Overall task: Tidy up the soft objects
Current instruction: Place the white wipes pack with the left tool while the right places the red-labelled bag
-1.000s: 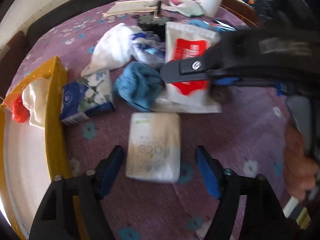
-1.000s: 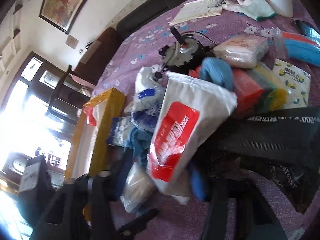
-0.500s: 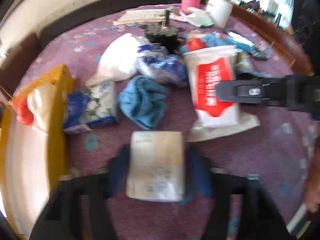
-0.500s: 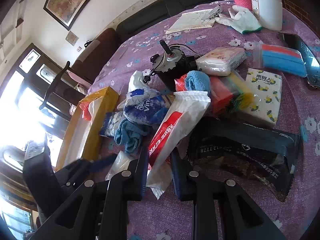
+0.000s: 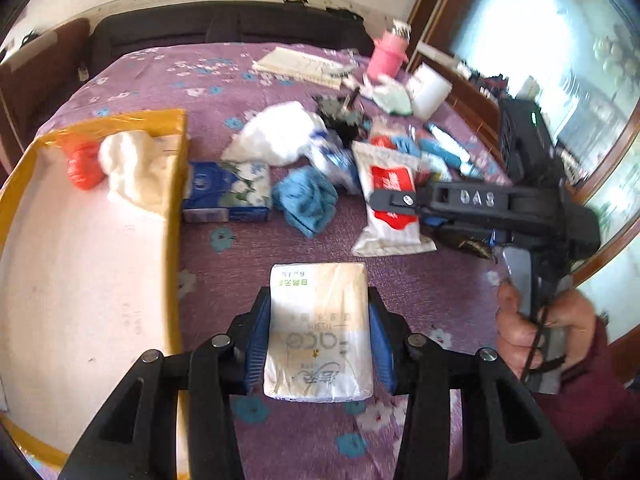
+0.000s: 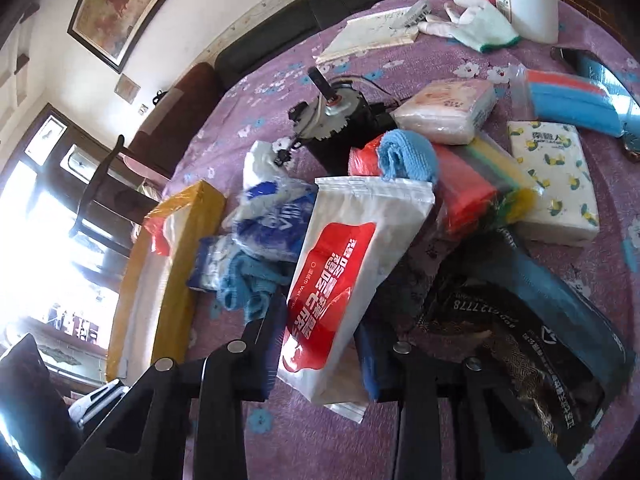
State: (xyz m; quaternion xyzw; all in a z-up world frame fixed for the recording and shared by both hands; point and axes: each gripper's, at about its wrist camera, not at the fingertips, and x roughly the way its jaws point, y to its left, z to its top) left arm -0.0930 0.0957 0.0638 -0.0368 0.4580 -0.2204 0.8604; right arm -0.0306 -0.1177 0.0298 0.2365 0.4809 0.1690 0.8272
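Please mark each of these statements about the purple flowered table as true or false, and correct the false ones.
1. The left gripper holds the beige plastic-wrapped tissue pack between its blue fingers. True.
2. The yellow-rimmed cardboard box holds nothing. False: an orange-red plastic bag and a white crumpled cloth lie in its far corner.
3. The white pouch with the red label sits between the fingers of the right gripper. True; its jaws are opening.
4. The blue towelling cloth lies inside the box. False: it lies on the purple flowered tablecloth, beside the blue flowered tissue pack.
5. The white knitted glove lies at the far side of the table. True.
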